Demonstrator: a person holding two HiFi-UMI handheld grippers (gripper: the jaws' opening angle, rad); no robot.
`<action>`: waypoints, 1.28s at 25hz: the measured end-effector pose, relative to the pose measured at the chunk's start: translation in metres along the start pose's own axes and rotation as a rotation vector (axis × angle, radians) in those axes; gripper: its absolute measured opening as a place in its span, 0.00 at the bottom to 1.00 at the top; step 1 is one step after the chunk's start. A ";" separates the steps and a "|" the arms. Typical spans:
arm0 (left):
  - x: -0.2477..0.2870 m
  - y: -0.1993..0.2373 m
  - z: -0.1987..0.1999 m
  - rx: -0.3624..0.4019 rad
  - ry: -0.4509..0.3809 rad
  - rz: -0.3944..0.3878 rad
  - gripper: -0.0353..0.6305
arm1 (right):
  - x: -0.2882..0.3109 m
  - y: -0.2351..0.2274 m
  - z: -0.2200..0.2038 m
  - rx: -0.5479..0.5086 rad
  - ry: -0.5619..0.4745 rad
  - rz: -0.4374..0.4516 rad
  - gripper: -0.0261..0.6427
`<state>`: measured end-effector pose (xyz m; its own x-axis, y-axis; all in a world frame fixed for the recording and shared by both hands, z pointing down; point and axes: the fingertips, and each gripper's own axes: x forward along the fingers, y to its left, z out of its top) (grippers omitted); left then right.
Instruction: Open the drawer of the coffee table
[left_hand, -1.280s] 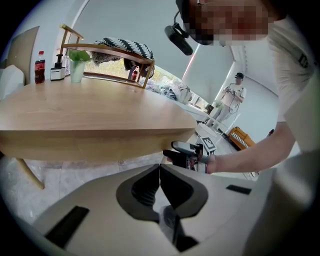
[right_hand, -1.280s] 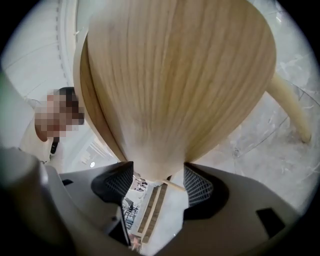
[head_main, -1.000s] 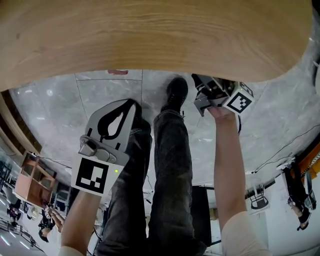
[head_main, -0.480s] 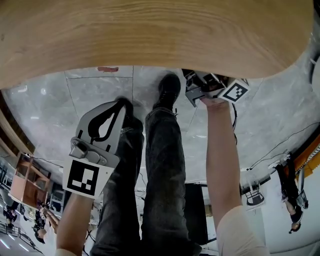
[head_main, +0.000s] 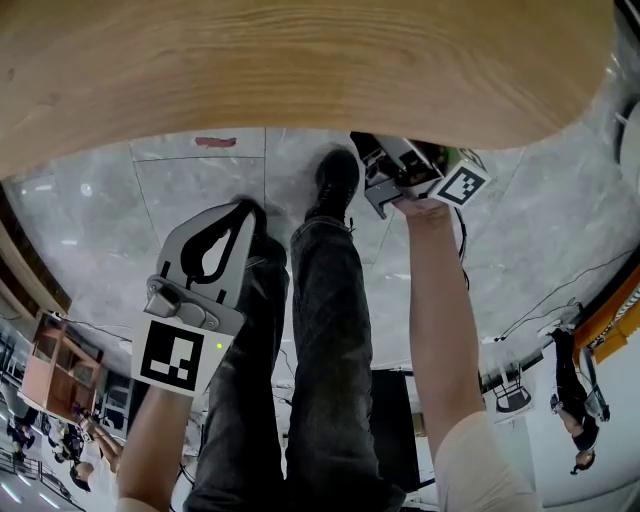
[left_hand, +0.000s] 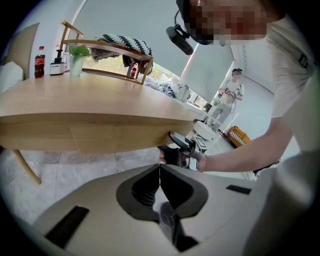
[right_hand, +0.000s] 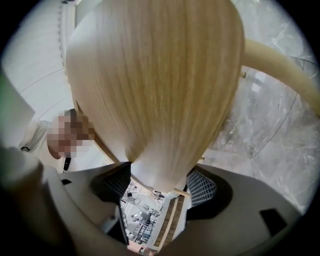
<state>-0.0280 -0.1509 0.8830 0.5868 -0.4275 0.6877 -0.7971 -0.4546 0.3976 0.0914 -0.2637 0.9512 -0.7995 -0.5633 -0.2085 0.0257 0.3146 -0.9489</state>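
Observation:
The light wooden coffee table (head_main: 300, 70) fills the top of the head view. My right gripper (head_main: 378, 160) reaches under its near edge, with the marker cube (head_main: 462, 185) just outside. In the right gripper view its jaws (right_hand: 159, 182) stand wide open, with the rounded wooden edge (right_hand: 155, 75) lying between the pads. Whether the pads touch the wood is unclear. The left gripper view shows a drawer-front seam (left_hand: 115, 137) in the table's side, and the right gripper (left_hand: 177, 147) at its right end. My left gripper (head_main: 250, 210) hangs shut and empty over the floor, its tips meeting (left_hand: 160, 167).
The person's legs and a black shoe (head_main: 335, 180) stand on the marble floor (head_main: 200, 180) between the grippers. On the table are a cola bottle (left_hand: 39, 61), a green plant cup (left_hand: 76, 60) and a wooden rack (left_hand: 107, 50). A black stand (head_main: 400, 420) sits behind.
My right gripper has slid left and tipped upward further beneath the table edge. The left gripper has barely moved.

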 end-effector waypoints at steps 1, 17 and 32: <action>-0.001 -0.002 -0.002 -0.001 0.003 -0.002 0.08 | -0.002 0.000 0.000 0.002 -0.002 0.001 0.58; -0.034 -0.014 -0.046 0.006 -0.013 -0.010 0.08 | -0.056 0.037 -0.091 0.042 0.087 0.023 0.57; -0.029 -0.009 -0.041 0.008 -0.004 -0.019 0.08 | -0.065 0.035 -0.099 0.086 0.065 0.029 0.57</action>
<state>-0.0439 -0.1025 0.8840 0.6023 -0.4216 0.6779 -0.7846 -0.4690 0.4054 0.0850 -0.1404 0.9549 -0.8346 -0.5038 -0.2226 0.0981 0.2618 -0.9601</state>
